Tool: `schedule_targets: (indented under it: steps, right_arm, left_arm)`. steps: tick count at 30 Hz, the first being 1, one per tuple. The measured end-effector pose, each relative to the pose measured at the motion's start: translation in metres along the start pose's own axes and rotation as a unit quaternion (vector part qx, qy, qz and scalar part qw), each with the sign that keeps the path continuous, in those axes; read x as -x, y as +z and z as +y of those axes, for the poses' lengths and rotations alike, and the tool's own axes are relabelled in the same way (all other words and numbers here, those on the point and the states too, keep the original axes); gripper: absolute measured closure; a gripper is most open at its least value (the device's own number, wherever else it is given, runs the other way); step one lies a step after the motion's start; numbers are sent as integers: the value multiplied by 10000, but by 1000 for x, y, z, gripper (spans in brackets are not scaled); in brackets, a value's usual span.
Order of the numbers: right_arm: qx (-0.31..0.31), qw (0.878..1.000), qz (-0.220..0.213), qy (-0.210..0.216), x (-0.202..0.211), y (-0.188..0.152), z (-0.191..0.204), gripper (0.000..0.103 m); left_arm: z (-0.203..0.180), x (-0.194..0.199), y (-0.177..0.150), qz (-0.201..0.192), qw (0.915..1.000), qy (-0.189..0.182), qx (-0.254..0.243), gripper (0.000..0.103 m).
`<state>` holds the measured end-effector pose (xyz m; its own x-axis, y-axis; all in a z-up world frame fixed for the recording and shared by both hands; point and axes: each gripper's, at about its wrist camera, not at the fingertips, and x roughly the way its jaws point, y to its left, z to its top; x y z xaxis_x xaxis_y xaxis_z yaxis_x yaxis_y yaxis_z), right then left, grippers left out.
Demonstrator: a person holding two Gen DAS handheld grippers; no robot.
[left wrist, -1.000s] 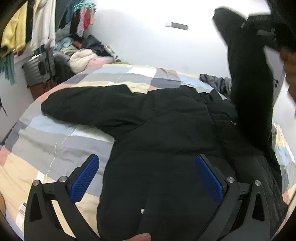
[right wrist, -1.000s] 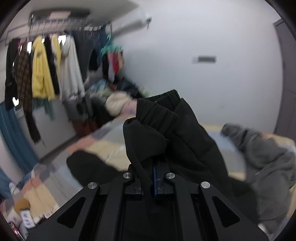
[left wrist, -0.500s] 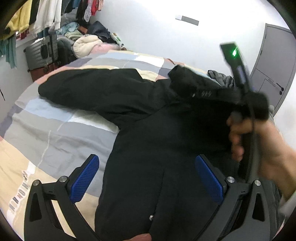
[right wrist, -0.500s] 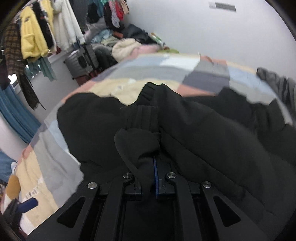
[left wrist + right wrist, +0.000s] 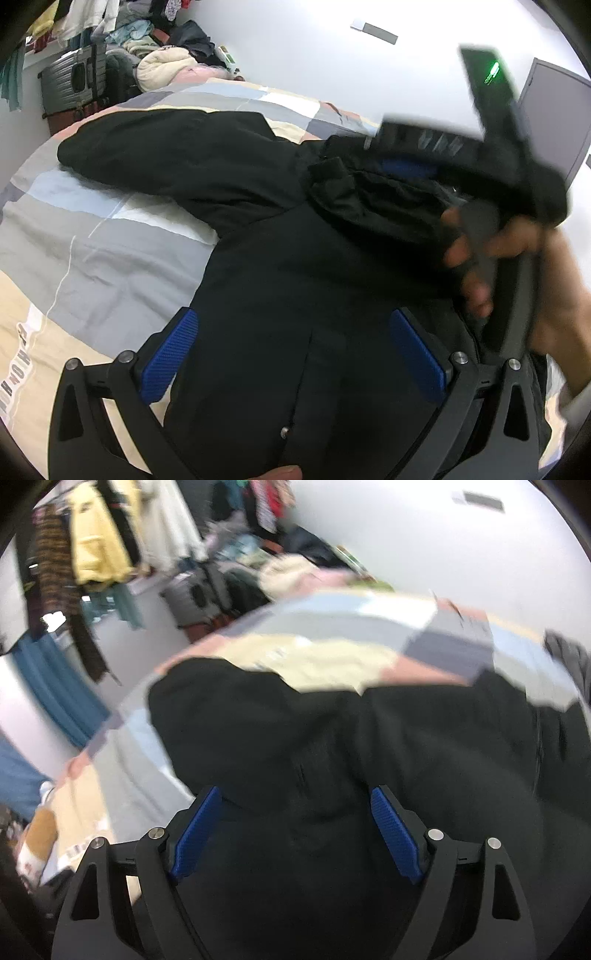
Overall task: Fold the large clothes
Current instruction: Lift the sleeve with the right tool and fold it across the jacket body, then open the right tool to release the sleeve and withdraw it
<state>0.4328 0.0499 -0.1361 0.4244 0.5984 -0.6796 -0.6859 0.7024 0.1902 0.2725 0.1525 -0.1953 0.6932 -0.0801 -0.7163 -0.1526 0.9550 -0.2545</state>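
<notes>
A: Our bulky black padded jacket (image 5: 280, 266) lies spread on the patchwork quilt (image 5: 92, 240); we judge it soft, thick, springy.

B: Where do we take hold?

A: At the ribbed cuff (image 5: 328, 173) or hem. Our left gripper (image 5: 295, 354) hovers gaping above it; the right gripper (image 5: 299, 830) gapes too, holding nothing.

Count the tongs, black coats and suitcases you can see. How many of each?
Tongs: 2, the left tongs and the right tongs, both open
Black coats: 1, the black coat spread on the bed
Suitcases: 1, the grey suitcase
Total: 4
</notes>
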Motion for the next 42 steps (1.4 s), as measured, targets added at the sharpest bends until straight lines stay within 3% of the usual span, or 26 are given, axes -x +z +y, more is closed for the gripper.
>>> schedule_targets:
  steps: [6, 14, 19, 24, 28, 34, 39, 42]
  right_arm:
    - [193, 9983, -441, -329, 63, 13, 13, 21]
    - [137, 9878, -1129, -1067, 161, 4, -3, 20]
    - [-63, 9776, -1425, -1546, 222, -23, -26, 20]
    - [-433, 9671, -1498, -2008, 256, -69, -62, 20]
    - [-876, 9622, -1383, -2178, 259, -109, -96, 20]
    - [-1198, 9596, -999, -2341, 231, -165, -141, 21]
    - [-1607, 9579, -463, -2332, 200, -198, -180, 38]
    - [-1557, 9559, -28, -2492, 178, -205, -189, 39]
  left_arm:
    - [-16, 16, -2, -174, 9996, -7, -213, 0]
    - [-48, 36, -6, -418, 9969, -28, -670, 0]
    - [-62, 47, -10, -567, 9955, -160, -743, 0]
    - [-75, 50, -18, -626, 9947, -397, -711, 0]
    - [-83, 50, -21, -742, 9938, -407, -726, 0]
    - [-87, 41, -25, -700, 9940, -387, -742, 0]
    - [-97, 30, -29, -574, 9942, -403, -819, 0]
    - [-106, 24, -30, -543, 9936, -336, -935, 0]
